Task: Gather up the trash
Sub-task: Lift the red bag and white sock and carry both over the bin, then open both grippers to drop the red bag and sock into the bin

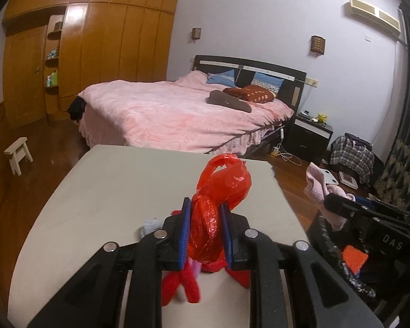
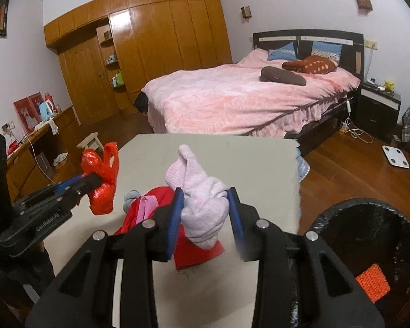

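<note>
My left gripper point(image 1: 205, 213) is shut on a knotted red plastic bag point(image 1: 221, 191), held up above the beige table point(image 1: 109, 191). The right wrist view shows the same red plastic bag point(image 2: 101, 180) and left gripper point(image 2: 88, 180) at the left. My right gripper point(image 2: 206, 194) is shut on a pale pink sock point(image 2: 196, 188), also lifted off the table point(image 2: 232, 158). In the left wrist view the pink sock point(image 1: 322, 188) hangs from the right gripper point(image 1: 333, 205) at the right. A red cloth point(image 2: 155, 199) with a grey item point(image 2: 131, 196) lies on the table below.
A black bin point(image 2: 328, 218) lined with a dark bag stands at the table's right, an orange mesh piece point(image 2: 373, 283) inside it. Beyond the table are a pink-covered bed point(image 2: 246, 95), a small wooden stool point(image 1: 17, 153), a wooden wardrobe point(image 1: 101, 46) and a white scale point(image 2: 395, 156) on the floor.
</note>
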The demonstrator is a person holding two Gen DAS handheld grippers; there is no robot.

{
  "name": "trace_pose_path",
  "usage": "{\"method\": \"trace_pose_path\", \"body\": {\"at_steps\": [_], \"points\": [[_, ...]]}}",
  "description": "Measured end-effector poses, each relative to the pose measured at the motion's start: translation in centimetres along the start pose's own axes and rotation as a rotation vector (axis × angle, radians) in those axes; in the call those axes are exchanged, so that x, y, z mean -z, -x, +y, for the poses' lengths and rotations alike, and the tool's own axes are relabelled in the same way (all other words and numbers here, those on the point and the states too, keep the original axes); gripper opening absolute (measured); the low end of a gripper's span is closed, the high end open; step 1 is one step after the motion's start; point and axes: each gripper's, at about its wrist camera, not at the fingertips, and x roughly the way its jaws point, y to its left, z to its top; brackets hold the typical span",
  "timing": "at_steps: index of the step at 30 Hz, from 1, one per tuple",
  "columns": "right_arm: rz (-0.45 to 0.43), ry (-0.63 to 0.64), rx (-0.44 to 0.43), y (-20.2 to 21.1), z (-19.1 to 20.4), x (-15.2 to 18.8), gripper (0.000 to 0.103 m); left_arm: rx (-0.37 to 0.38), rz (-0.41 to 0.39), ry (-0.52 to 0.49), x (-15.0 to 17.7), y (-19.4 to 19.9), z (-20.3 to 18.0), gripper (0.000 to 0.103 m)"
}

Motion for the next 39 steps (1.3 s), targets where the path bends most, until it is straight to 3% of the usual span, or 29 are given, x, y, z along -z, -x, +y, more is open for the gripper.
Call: {"method": "trace_pose_path", "body": {"at_steps": [19,39], "points": [[-0.107,-0.059,0.131,9.5,-5.8,0.9,0.032,0.135,-0.038,-0.084,-1.1,1.7,-9.6,0.021],[-0.123,-0.171,0.330,15.6,-15.2,5.1,0.032,0.332,-0.010,-0.205,0.7,0.0,-21.9,0.021]]}}
